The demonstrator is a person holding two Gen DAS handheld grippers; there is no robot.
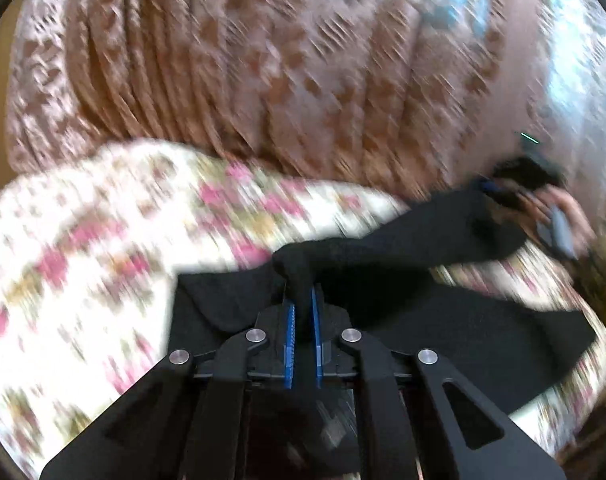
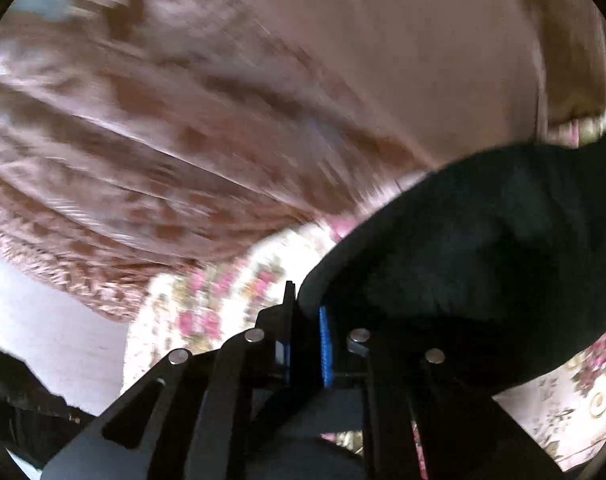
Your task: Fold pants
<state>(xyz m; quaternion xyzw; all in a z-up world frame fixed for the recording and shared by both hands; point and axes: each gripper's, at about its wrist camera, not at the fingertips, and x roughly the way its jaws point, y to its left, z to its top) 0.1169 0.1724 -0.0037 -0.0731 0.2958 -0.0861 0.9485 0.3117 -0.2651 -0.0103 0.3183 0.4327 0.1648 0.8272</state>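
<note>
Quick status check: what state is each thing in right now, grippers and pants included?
Left gripper: shut on a bunch of black cloth.
Right gripper: shut on the pants' edge.
Pants: partly lifted, stretched between both grippers, the rest lying on the bedspread.
Bedspread: spread flat under the pants.

Heavy motion blur, bright daylight, dark fisheye corners.

Matt black cloth pants (image 1: pixel 403 240), floral cloth bedspread (image 1: pixel 83 248), glossy brown patterned curtain (image 1: pixel 231 60), ribbed blue gripper pads (image 1: pixel 290 330)
</note>
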